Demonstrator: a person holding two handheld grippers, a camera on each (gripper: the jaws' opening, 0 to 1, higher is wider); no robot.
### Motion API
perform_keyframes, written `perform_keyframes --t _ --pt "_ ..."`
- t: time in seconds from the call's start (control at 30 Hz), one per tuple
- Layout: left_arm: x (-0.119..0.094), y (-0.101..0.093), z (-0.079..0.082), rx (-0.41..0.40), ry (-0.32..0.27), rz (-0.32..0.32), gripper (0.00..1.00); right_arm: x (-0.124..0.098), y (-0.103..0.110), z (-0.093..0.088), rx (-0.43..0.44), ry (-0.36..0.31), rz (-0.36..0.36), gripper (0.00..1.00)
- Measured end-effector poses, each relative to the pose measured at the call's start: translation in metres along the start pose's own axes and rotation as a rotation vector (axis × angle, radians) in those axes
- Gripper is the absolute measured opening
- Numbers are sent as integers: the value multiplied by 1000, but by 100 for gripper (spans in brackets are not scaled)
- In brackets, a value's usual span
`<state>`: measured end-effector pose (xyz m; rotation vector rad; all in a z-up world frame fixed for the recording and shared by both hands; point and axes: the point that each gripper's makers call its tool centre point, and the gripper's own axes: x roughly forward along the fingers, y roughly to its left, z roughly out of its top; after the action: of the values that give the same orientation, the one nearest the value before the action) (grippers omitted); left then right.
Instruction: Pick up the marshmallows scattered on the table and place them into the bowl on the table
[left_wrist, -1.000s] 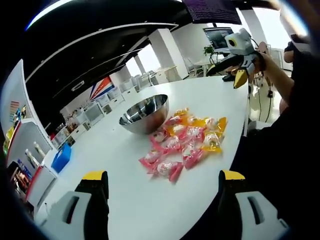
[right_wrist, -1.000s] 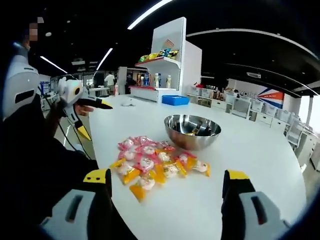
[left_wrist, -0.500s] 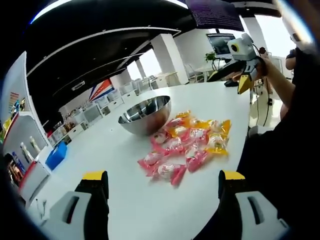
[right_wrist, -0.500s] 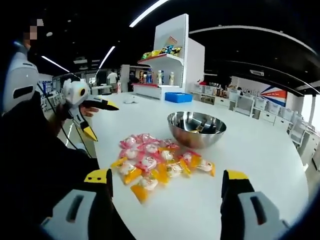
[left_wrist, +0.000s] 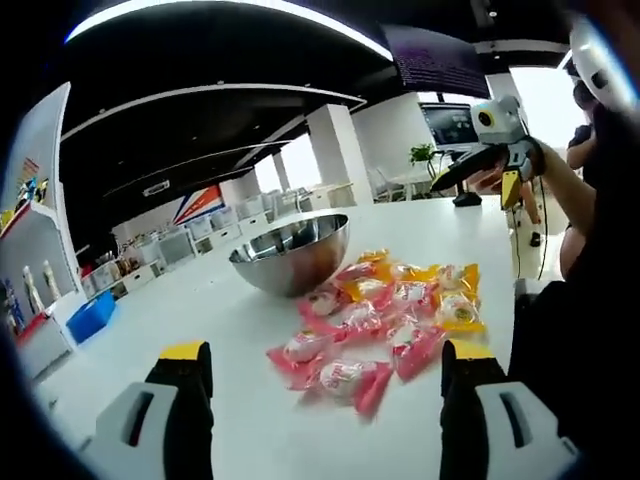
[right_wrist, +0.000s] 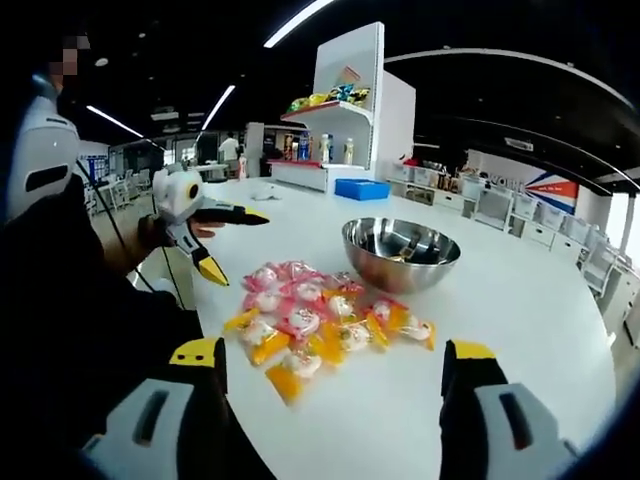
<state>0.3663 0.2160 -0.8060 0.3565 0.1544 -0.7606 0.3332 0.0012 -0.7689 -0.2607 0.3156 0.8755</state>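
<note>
We held the left gripper (left_wrist: 320, 400) and right gripper (right_wrist: 330, 395) wide open and empty above the table (right_wrist: 520, 300), judging the wrapped marshmallows (right_wrist: 320, 325) beside the bowl (right_wrist: 400, 255) light, soft and crinkly, best pinched across the wrapper's middle.

Open-plan showroom or office hall: white display shelf (right_wrist: 345, 120) stocked with bottles and snacks, dark ceiling with strip lights (right_wrist: 297, 20), rows of desks (right_wrist: 500, 205), wall monitor (left_wrist: 452, 124).

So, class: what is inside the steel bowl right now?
In the right gripper view the bowl shows only shiny steel and reflections, no marshmallows; they lie on the table beside it. Its near rim hides the near inner wall.
</note>
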Motion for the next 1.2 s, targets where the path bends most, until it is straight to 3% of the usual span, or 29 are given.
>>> perform_keyframes --t 0.17,0.37,0.43,0.6,0.7,0.83,1.07,1.13,1.2 --pt "12 -25 6 -9 -124 -161 95 1 -2 -3 1 9 -6 83" --pt "24 -18 -2 -35 -97 -147 95 1 0 -2 1 8 -2 83" --pt "25 -23 -1 -140 -108 -186 95 1 0 -2 2 8 -1 83" --pt "24 -14 17 -258 -214 -190 95 3 0 -4 4 12 3 82" --pt "27 -9 12 -257 -198 -174 93 3 1 -4 4 12 5 82" --pt "33 -13 2 -198 -155 -163 93 2 0 -4 6 11 5 82" --pt "43 -16 -5 -194 -151 -164 91 -2 0 2 -5 4 3 81" --pt "46 -15 -15 -157 -93 -144 91 -2 -1 0 -2 8 1 81" --pt "45 -16 -13 -166 -101 -152 90 -2 -3 -2 1 11 -4 81"
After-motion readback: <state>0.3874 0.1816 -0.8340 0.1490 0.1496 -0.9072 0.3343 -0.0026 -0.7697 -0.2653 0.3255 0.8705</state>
